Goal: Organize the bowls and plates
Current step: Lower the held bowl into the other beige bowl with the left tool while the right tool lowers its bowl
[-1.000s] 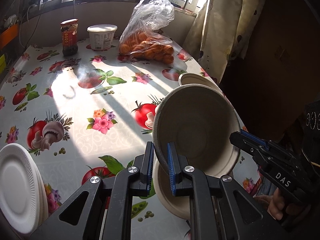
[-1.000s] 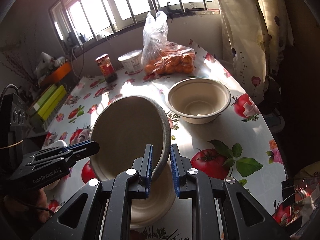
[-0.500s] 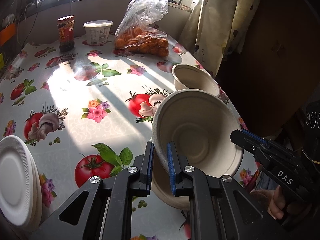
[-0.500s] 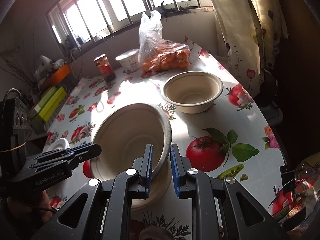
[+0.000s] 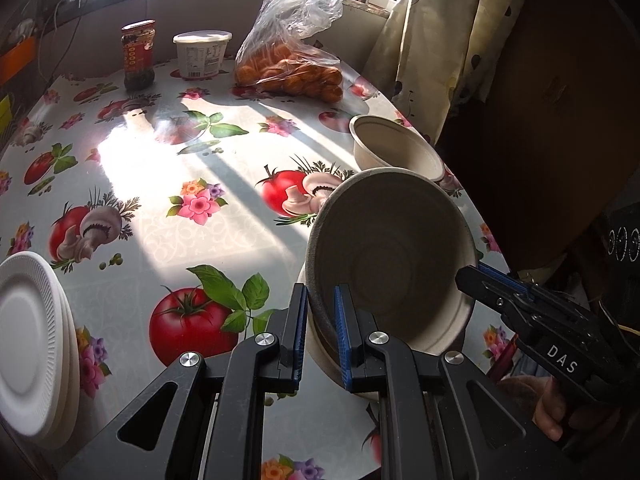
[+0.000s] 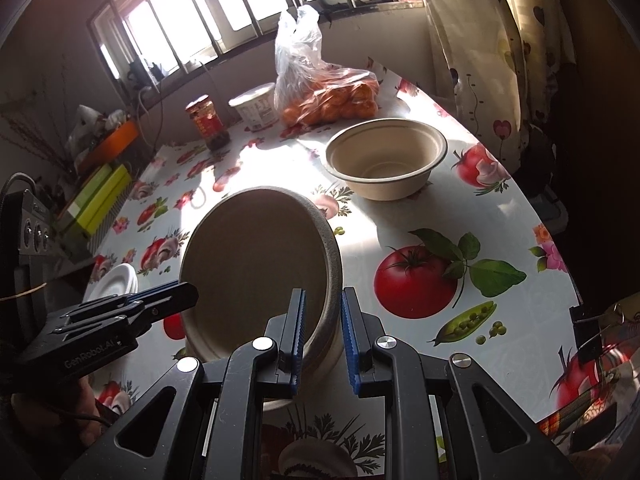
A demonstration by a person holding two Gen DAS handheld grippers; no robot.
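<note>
A beige paper bowl (image 5: 392, 256) hangs tilted just above a second beige bowl (image 5: 320, 356) near the table's front edge. My left gripper (image 5: 322, 304) is shut on its left rim. My right gripper (image 6: 323, 308) is shut on the opposite rim of the same bowl (image 6: 256, 264). Each gripper shows in the other's view, the right gripper (image 5: 472, 276) at the bowl's right side and the left gripper (image 6: 188, 292) at its left. A third bowl (image 6: 384, 160) stands upright farther back on the right. White plates (image 5: 32, 340) are stacked at the left edge.
At the back of the table (image 5: 168, 216) with its fruit-print cloth stand a bag of oranges (image 5: 292, 72), a white tub (image 5: 202, 54) and a red-labelled jar (image 5: 138, 56). A curtain (image 5: 440, 40) hangs at the right. Green boxes (image 6: 96, 200) lie off the left side.
The bowl, still gripped on both sides, has shifted slightly toward the near table edge. The far bowl now shows more fully in the left wrist view. Both grips are unchanged.
</note>
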